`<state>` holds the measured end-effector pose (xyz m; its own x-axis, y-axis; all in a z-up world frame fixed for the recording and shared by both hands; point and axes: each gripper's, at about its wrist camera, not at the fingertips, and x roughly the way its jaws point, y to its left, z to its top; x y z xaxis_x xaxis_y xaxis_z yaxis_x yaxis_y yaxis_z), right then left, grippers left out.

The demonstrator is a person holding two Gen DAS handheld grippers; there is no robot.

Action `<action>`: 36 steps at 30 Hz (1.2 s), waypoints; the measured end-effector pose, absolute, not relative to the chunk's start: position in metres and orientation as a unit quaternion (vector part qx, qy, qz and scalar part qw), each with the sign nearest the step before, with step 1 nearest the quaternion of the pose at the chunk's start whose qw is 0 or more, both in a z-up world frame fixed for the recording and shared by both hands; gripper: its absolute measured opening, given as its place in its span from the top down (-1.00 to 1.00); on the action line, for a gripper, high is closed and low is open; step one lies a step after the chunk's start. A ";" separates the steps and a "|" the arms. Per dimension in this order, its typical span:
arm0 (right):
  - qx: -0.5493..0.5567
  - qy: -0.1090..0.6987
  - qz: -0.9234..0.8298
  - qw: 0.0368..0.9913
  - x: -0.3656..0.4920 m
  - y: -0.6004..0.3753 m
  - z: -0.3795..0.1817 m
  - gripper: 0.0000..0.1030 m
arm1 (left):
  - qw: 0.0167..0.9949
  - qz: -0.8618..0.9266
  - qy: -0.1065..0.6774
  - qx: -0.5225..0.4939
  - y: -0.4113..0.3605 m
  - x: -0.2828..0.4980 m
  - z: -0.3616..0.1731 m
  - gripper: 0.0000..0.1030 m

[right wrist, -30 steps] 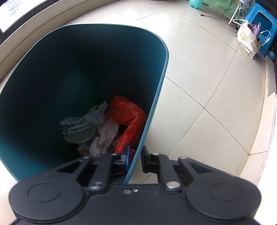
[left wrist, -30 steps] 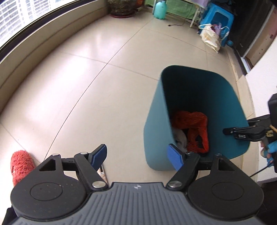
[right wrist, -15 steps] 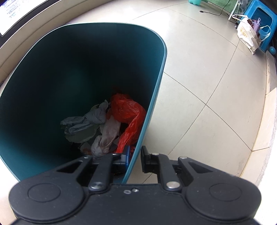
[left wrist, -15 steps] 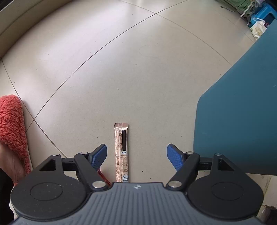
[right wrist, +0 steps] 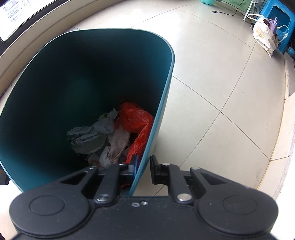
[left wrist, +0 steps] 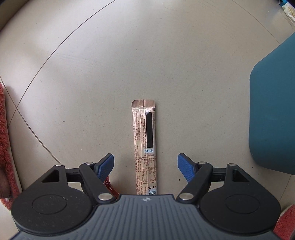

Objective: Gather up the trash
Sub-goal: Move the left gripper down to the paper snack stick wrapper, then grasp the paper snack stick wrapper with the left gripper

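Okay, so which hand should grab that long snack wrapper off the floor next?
Left. The left gripper hangs open directly over the wrapper, one finger on each side. The right gripper is clamped on the bin wall, holding it.

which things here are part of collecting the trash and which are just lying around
Job:
long tan foil wrapper on the floor
teal plastic bin
left hand-held gripper
right hand-held gripper

Lying about:
white tote bag
blue plastic stool
red fluffy cloth
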<state>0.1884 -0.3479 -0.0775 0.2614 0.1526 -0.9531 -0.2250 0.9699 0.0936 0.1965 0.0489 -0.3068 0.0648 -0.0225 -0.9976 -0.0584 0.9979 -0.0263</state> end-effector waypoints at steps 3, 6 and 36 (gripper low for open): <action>-0.032 0.597 0.118 0.793 0.190 -0.348 -0.077 0.75 | 0.733 0.012 0.680 -0.021 0.048 0.194 -0.312 -0.45; -0.034 0.599 0.118 0.791 0.191 -0.346 -0.079 0.75 | 0.739 0.006 0.674 -0.003 0.043 0.193 -0.313 -0.44; -0.051 0.591 0.113 0.797 0.184 -0.334 -0.081 0.77 | 0.768 0.016 0.640 -0.016 -0.001 0.188 -0.209 0.62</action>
<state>0.1837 -0.3342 -0.0815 0.2764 0.1199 -0.9535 -0.2412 0.9691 0.0519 0.1878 -0.0010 -0.2088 0.1794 0.0039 -0.9838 -0.0448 0.9990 -0.0042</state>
